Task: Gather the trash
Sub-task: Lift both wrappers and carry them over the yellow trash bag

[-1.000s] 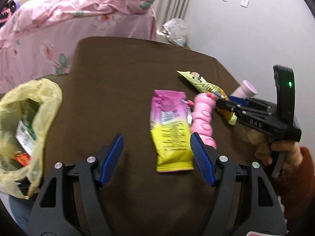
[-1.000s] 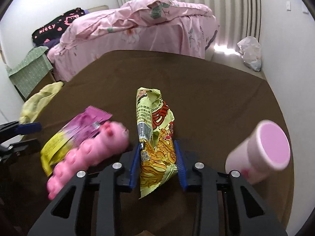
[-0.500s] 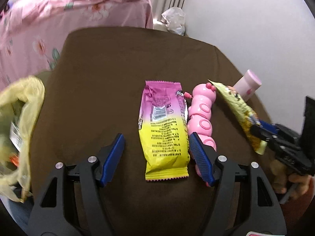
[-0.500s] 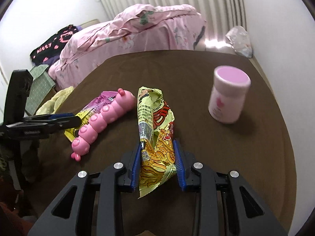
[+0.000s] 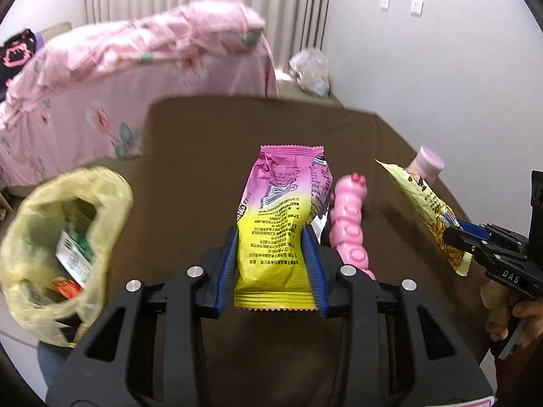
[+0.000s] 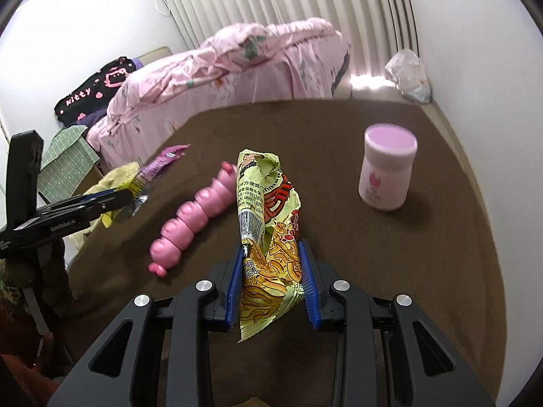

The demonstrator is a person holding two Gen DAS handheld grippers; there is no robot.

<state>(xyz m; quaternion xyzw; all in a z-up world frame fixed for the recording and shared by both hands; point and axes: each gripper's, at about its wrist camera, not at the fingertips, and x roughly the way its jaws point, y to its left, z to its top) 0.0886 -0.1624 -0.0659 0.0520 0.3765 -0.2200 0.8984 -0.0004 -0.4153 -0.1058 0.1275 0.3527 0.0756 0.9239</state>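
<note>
My left gripper is shut on a pink and yellow snack wrapper and holds it above the brown table. My right gripper is shut on a yellow noodle wrapper, held upright over the table. That wrapper also shows in the left wrist view. A yellow trash bag with trash inside hangs open at the table's left edge. The left gripper and its wrapper also show at the left of the right wrist view.
A pink caterpillar toy lies on the table just right of the left gripper. A pink-lidded jar stands at the right. A bed with a pink quilt is behind the table. A clear bag lies by the wall.
My left gripper has closed on the pink and yellow wrapper and lifted it off the table. The right gripper still holds the noodle wrapper and has drawn back a little.
</note>
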